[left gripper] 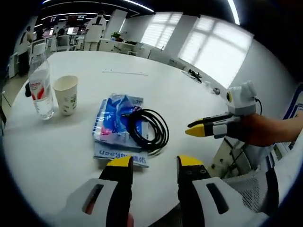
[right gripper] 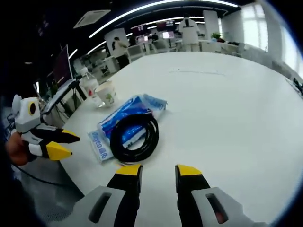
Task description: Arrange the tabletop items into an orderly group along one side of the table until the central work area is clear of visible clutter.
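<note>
— While both grippers hover off the desk (left gripper: 57, 156), what are they holding?

— Nothing. The left gripper (left gripper: 154, 163) has its jaws apart and bare; the right gripper (right gripper: 153, 170) likewise, jaws spread with only white desk between them.

— And beyond them?

— A coiled black cable (left gripper: 149, 128) lies on a blue packet (left gripper: 116, 124), near the desk's near edge. Further off stand a paper cup (left gripper: 66, 94) and a water bottle (left gripper: 40, 87), just beside each other.

— Which step?

— Probably the approach, nothing gathered yet. Next, one gripper should close on the cable, then shift packet and cable toward the cup and bottle.
</note>
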{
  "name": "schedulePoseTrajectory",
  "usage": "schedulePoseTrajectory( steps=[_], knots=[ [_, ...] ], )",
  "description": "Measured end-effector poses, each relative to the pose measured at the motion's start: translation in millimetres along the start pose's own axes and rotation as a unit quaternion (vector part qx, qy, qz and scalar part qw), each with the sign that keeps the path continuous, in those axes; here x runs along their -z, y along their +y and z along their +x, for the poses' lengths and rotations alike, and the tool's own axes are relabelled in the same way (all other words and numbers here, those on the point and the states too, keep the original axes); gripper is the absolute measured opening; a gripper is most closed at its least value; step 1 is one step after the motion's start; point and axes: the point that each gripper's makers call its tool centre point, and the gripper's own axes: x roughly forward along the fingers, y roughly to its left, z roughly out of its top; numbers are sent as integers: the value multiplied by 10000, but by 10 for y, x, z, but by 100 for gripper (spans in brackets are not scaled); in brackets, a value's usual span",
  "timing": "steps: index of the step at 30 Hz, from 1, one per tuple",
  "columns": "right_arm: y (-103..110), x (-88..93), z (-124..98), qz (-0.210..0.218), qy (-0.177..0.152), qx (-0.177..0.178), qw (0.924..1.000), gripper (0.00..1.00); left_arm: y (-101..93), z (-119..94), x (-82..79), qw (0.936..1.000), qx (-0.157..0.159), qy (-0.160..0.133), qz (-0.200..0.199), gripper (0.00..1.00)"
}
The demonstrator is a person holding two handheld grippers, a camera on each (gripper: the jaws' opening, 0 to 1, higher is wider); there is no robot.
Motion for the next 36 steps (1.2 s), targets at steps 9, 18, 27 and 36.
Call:
schedulePoseTrajectory(
  steps=[9,18,27,36],
  knots=[
    [-71,-12,58,198,-43,-88,9998,24,-36,187,-71,9990,-209,-2,-405,29],
    [-25,-101,184,321,-71,-250,9991,22,46,368,-165,9964,-330,-92,-780,25],
    [55,-219,327,338,-83,-387,9986,21,175,519,-233,9951,-522,-94,-831,22],
    [127,-242,418,485,1,-410,9980,18,240,606,-172,9926,-773,96,-932,16]
  ],
)
